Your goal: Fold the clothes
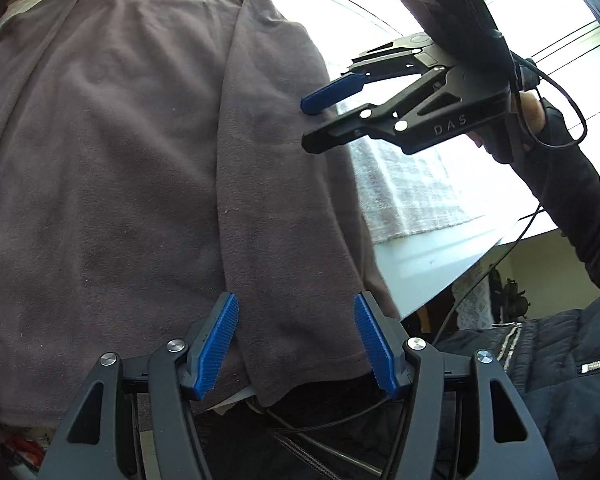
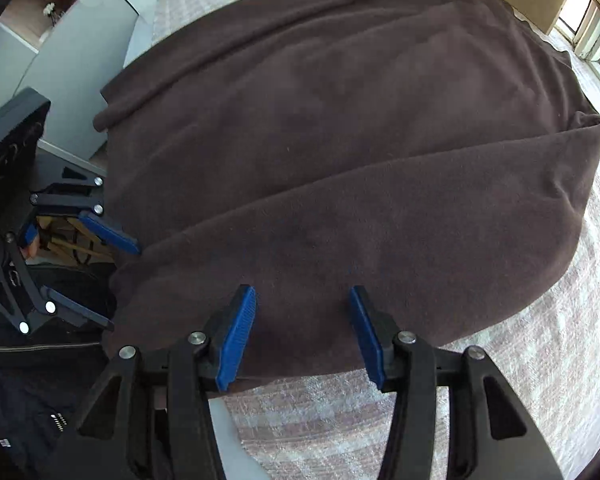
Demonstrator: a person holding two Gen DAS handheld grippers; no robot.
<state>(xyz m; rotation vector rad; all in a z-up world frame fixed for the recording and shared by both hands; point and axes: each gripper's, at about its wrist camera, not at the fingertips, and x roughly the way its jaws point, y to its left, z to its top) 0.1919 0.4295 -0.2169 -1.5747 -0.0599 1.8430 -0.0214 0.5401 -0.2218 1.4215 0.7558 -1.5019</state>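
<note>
A dark brown fleece garment (image 1: 120, 160) lies spread on the table, with one long side folded inward as a strip (image 1: 284, 220). My left gripper (image 1: 296, 344) is open at the garment's near end, its blue pads either side of that strip without pressing it. In the right wrist view the garment (image 2: 340, 140) fills the middle, and the left gripper (image 2: 124, 288) stands at its left edge. My right gripper (image 2: 300, 336) is open just above the folded edge, nothing between its pads. It shows from the side (image 1: 305, 126) at the garment's right border.
A white checked cloth (image 2: 500, 360) covers the table under the garment. The pale table edge (image 1: 420, 268) runs to the right. A person's dark sleeve (image 1: 560, 200) and quilted jacket (image 1: 560, 360) are close by. A bright window (image 2: 592, 28) is at the far side.
</note>
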